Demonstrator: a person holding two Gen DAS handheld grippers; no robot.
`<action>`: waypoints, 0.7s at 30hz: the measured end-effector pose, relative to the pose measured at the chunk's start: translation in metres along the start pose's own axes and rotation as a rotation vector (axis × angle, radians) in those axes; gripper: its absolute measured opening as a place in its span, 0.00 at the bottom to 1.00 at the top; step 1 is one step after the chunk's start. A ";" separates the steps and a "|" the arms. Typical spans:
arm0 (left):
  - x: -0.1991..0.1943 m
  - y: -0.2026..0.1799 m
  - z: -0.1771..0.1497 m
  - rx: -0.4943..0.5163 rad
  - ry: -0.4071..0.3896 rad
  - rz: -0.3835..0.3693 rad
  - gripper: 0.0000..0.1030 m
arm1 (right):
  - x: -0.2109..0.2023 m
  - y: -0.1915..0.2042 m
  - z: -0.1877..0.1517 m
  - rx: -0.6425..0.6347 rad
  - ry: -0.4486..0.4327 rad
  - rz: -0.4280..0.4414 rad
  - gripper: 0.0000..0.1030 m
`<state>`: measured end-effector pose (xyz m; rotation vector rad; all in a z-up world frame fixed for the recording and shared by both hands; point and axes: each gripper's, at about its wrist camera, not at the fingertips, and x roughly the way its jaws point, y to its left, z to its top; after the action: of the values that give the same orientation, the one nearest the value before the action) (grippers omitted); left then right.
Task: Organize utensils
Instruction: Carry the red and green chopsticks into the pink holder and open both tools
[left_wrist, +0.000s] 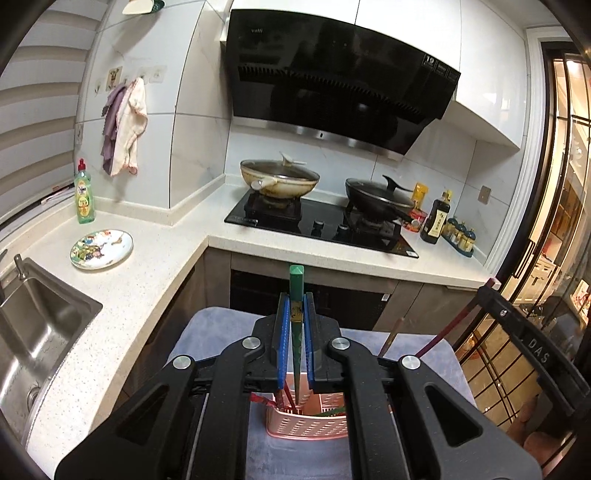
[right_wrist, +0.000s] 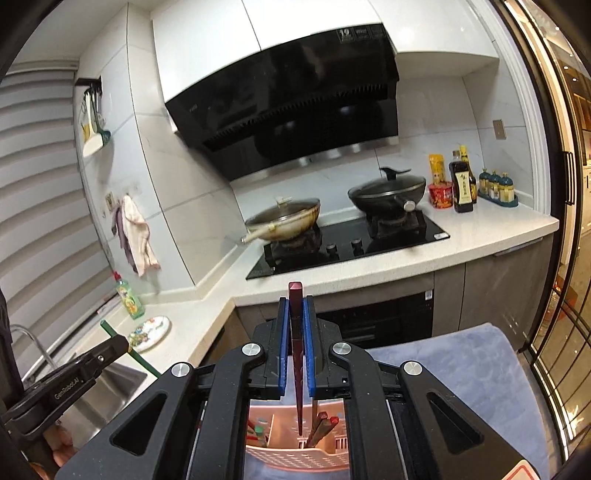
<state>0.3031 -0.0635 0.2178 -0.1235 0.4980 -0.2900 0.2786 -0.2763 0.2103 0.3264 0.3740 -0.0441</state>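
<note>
My left gripper (left_wrist: 295, 302) is shut on a green chopstick (left_wrist: 296, 295). It holds the chopstick upright, with the tip down inside a pink perforated utensil basket (left_wrist: 306, 424). My right gripper (right_wrist: 295, 306) is shut on a dark red chopstick (right_wrist: 296, 332), also upright, with its tip inside the pink basket (right_wrist: 295, 458). Several red and green chopsticks (right_wrist: 321, 424) stand in the basket's compartments. The left gripper (right_wrist: 110, 347) with the green chopstick shows at the left of the right wrist view. The right gripper (left_wrist: 491, 295) shows at the right of the left wrist view.
The basket stands on a blue-grey cloth (right_wrist: 461, 369) in front of an L-shaped white counter (left_wrist: 155, 251). On the counter are a sink (left_wrist: 33, 325), a patterned plate (left_wrist: 101, 249), a green soap bottle (left_wrist: 84, 195), a hob with two lidded woks (left_wrist: 280, 179) and sauce bottles (right_wrist: 461, 184).
</note>
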 end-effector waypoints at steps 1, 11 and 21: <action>0.004 0.001 -0.003 0.001 0.009 0.002 0.07 | 0.005 -0.001 -0.004 0.000 0.011 0.000 0.07; 0.034 0.007 -0.026 -0.006 0.083 0.007 0.07 | 0.041 0.001 -0.035 -0.020 0.108 -0.005 0.07; 0.027 0.012 -0.030 -0.022 0.077 0.011 0.16 | 0.023 0.000 -0.037 -0.023 0.091 0.007 0.11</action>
<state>0.3138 -0.0614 0.1768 -0.1310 0.5777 -0.2798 0.2868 -0.2638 0.1693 0.3080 0.4633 -0.0184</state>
